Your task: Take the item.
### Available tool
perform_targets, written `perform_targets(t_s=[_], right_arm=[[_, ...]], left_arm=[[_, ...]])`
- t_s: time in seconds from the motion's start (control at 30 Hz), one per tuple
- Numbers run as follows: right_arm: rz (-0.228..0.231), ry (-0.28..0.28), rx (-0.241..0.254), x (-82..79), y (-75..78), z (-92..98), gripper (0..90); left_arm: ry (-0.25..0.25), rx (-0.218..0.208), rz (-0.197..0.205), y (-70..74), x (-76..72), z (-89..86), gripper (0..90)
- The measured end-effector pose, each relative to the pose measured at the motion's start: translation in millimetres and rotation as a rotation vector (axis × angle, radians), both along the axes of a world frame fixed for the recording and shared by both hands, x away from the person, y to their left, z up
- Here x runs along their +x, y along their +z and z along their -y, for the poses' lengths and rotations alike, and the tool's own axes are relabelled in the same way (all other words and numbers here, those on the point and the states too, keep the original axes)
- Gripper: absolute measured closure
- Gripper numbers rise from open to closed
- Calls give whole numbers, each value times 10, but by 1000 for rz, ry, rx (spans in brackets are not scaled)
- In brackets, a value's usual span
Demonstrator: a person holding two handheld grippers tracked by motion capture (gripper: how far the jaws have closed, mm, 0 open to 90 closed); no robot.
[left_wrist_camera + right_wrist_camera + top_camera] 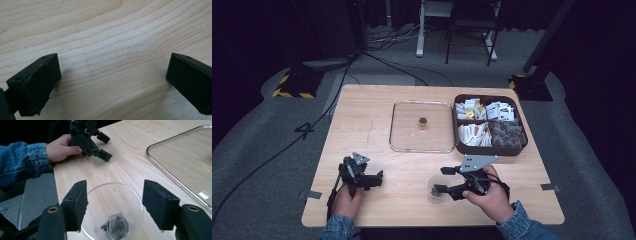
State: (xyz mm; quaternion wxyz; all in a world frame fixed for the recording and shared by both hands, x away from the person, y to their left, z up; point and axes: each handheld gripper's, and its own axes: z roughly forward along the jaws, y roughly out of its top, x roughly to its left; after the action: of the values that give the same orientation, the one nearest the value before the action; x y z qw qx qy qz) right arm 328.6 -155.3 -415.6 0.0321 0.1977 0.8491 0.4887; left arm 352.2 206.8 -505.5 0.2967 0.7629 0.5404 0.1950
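Pale wood-grain counter (362, 130) on grey carpet, dark room behind. Near the front edge, a clear plastic cup (115, 207), round and thin-walled, standing upright with a small dark tea bag (115, 224) crumpled at its bottom. Farther back, a brown rounded-rectangle box (490, 149) split into four compartments: white and yellow sachets in the two rear ones, white packets front left, dark packets front right. Touching its left side, a flat clear rounded-square lid (422, 126) with a small brass-coloured knob at its middle.

Right black hand-held gripper (115, 203) reaching leftward from the right hand (489, 200), jaws released and just opened, one on each side of the cup, pads apart from its wall. Left black hand-held gripper (113, 76) held low over bare wood in the left hand (346, 202), well apart from the cup, jaws spread wide, nothing between them. Blue denim sleeves on both forearms.
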Motion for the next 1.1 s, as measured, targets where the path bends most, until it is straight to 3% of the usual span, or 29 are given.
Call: perform_targets(t_s=[0.2,0.37,0.5,0.83,1.1], right_arm=[[22,-6,19,-12,130,58,330],[41,-37,27,-21,305,238,301],[46,-52,20,-30,349,345,291],[80,-112,13,2,404,729,196],[64,-160,-30,40,318,967,160]], left_arm=[[0,0,0,0,0,0,0],[-1,-1,0,0,1,1,0],[0,-1,-1,0,0,1,0],[-2,1,-1,0,-1,0,0],[-6,0,-1,0,6,3,0]])
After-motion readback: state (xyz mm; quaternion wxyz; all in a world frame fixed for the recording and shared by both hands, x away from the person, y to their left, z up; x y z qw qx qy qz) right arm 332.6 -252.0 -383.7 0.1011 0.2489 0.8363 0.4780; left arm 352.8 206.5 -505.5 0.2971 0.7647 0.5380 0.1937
